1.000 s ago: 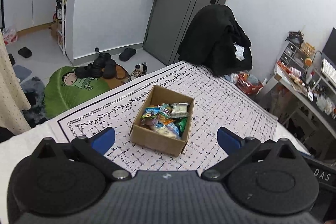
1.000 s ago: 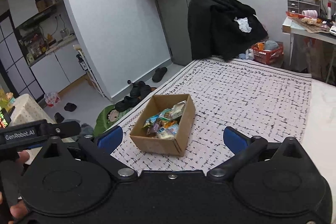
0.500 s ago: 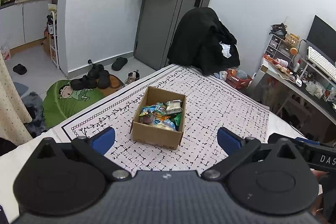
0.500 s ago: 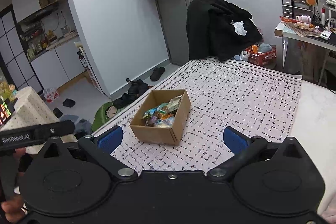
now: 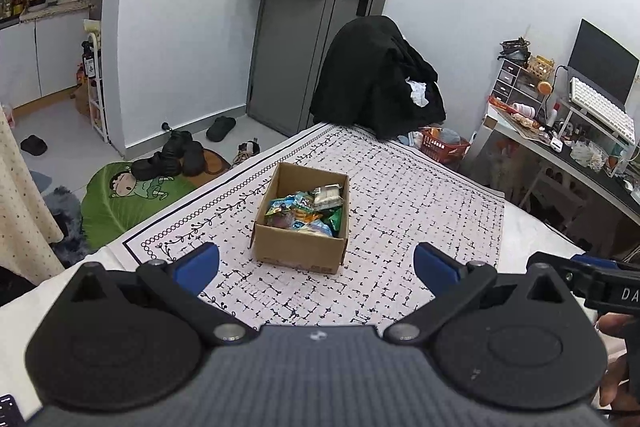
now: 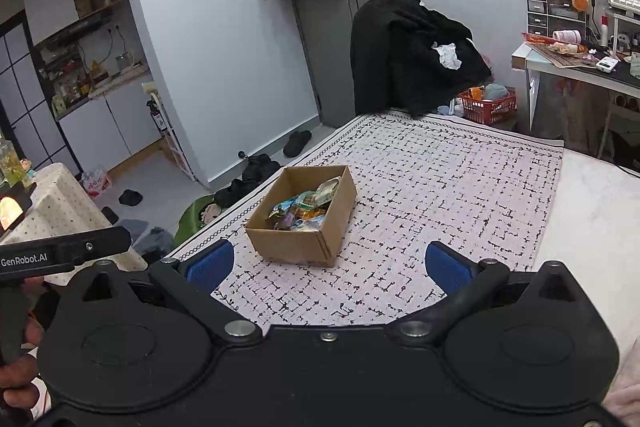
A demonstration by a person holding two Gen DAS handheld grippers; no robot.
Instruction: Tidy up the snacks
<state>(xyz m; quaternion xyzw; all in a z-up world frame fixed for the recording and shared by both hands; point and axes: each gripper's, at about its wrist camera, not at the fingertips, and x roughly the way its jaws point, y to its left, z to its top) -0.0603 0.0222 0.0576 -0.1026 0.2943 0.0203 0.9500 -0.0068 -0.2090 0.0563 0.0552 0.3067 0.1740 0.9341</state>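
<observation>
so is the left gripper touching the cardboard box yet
Apart. In the left wrist view, patterned cloth shows between the open left gripper and the cardboard box, and both blue fingertips sit wide of it.

both claws raised, box (image 5: 301,215) farther off

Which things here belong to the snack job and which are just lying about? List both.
Job:
cardboard box
snack packets inside it
left gripper, open
right gripper, open

Lying about:
black coat
red basket
slippers
keyboard
patterned cloth under the box
</observation>
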